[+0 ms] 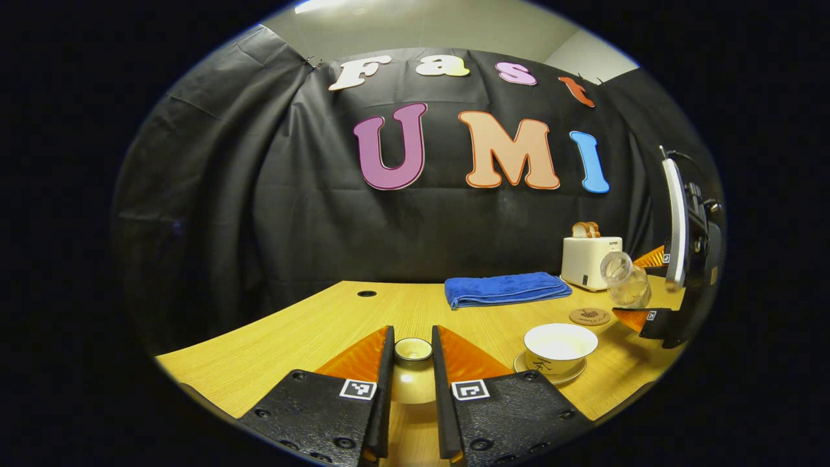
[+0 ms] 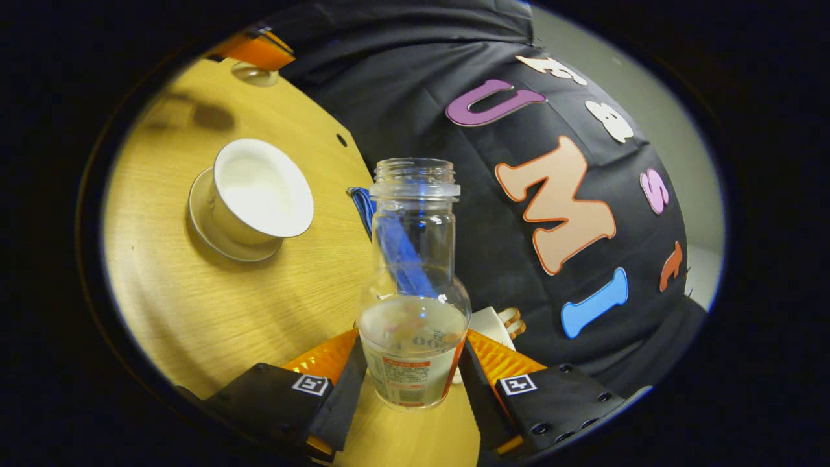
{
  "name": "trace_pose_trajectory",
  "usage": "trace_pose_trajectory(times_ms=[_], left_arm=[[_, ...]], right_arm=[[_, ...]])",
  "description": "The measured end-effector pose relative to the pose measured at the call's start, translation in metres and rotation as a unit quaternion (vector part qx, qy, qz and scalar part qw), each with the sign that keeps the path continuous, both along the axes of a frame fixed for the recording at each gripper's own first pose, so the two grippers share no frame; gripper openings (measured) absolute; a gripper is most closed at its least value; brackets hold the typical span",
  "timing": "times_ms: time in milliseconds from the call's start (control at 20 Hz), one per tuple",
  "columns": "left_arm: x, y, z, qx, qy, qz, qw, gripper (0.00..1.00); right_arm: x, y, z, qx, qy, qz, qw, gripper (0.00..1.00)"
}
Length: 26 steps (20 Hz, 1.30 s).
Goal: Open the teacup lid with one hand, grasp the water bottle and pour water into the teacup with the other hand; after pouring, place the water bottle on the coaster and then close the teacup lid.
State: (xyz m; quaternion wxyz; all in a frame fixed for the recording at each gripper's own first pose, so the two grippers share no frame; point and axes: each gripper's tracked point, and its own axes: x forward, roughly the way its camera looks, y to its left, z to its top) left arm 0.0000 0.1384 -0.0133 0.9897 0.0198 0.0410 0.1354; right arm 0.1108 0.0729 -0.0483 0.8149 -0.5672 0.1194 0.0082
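Note:
My left gripper [image 1: 412,337] is shut on the cream teacup lid [image 1: 412,379], held low over the table's near edge. To its right the white teacup [image 1: 559,345] stands uncovered on its saucer [image 1: 551,376]. My right gripper [image 2: 412,353] is shut on the clear water bottle [image 2: 414,285], uncapped, with water in its lower part. In the left gripper view the bottle [image 1: 626,280] is tilted in the air, right of and beyond the cup, above the round cork coaster [image 1: 589,316]. No water is leaving its mouth. The teacup [image 2: 259,194] lies left of the bottle's mouth.
A folded blue towel [image 1: 502,288] lies at the back of the wooden table [image 1: 311,331]. A white toaster [image 1: 590,259] with bread stands at the back right, behind the coaster. A small cable hole [image 1: 366,294] is in the tabletop at the back left.

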Motion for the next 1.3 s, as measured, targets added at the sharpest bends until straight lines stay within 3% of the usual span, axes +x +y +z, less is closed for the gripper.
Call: trace_pose_trajectory(times_ms=[400,1150,1300], left_arm=[[0.000,0.000,0.000,0.000,0.000,0.000,1.000,0.28],[-0.001,-0.001,0.001,0.000,-0.001,0.000,1.000,0.29],[-0.001,-0.001,0.000,0.000,-0.001,0.001,1.000,0.28]], right_arm=[[0.005,0.011,-0.006,-0.125,0.002,0.043,0.991,0.80],[0.010,0.019,0.001,-0.261,-0.008,0.074,0.963,0.79],[0.013,0.025,0.008,-0.294,-0.019,0.084,0.952,0.80]])
